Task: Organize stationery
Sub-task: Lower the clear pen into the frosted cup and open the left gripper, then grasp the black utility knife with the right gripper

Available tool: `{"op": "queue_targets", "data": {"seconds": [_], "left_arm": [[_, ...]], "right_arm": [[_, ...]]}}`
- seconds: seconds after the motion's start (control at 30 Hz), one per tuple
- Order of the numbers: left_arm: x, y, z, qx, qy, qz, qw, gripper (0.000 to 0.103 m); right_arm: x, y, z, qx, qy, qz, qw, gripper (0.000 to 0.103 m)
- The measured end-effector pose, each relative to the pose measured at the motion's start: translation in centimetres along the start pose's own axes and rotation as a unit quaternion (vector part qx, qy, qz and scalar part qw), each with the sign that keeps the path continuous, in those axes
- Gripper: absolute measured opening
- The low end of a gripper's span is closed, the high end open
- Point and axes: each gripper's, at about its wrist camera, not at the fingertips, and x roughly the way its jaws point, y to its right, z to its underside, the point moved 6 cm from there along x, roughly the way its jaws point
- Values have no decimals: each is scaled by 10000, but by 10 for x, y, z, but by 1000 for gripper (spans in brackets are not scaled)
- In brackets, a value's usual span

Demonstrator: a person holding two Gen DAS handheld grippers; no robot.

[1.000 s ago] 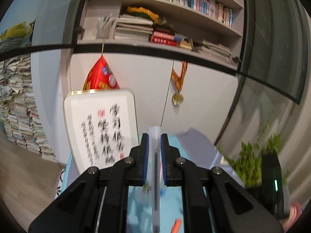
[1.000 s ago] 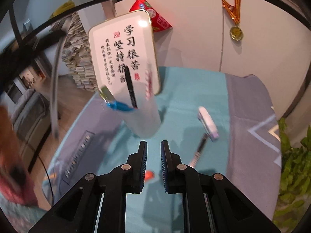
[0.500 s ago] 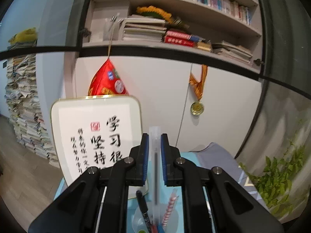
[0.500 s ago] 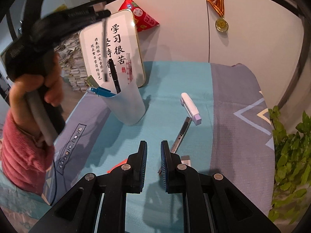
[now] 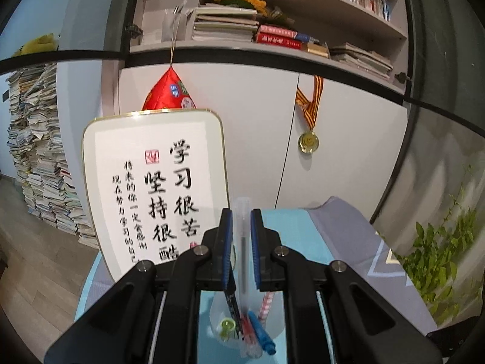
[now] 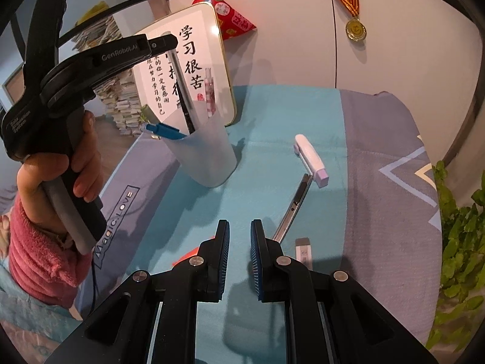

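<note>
My left gripper (image 5: 241, 227) is shut on a clear pen (image 5: 242, 242) and holds it upright, its lower end inside a translucent cup (image 5: 272, 324) with several pens. In the right wrist view the left gripper (image 6: 163, 44) hovers above the cup (image 6: 209, 154), the clear pen (image 6: 178, 69) hanging into it. My right gripper (image 6: 239, 242) is empty, its jaws narrowly apart, low over the teal cloth. A white stapler (image 6: 310, 156), a metal utility knife (image 6: 294, 206) and a small white eraser (image 6: 303, 251) lie ahead of it.
A framed calligraphy board (image 6: 188, 69) leans behind the cup against white cupboards (image 6: 303, 30). A medal (image 6: 355, 28) and a red pouch (image 6: 233, 15) hang there. A green plant (image 6: 460, 236) stands at the right. An orange item (image 6: 185, 257) lies left of my right gripper.
My left gripper has moved over the cup and lowered the clear pen into it. The right gripper has drawn back and to the right, with the stapler and knife nearer.
</note>
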Motion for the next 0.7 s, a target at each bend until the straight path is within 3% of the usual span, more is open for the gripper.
{"op": "queue_targets", "data": {"seconds": [0.23,0.33,0.4,0.63,0.7], "left_arm": [[-2,-3,12,-69,-250,106,9996,11],[-10,-2,12,23,-225,127,9997,26],[-17,-2,10,55,-149,137,9998,43],[-50,-5,18,133,-44,308,9994,44],[-62,-8,26,152,-33,327,9993,52]], "right_arm": [[2,3,7,104,-99,22,9999,13],[2,4,10,139,-138,34,9998,13],[4,5,12,151,-183,51,9997,13],[19,10,14,238,-400,142,9988,13],[24,14,11,322,-422,209,9984,13]]}}
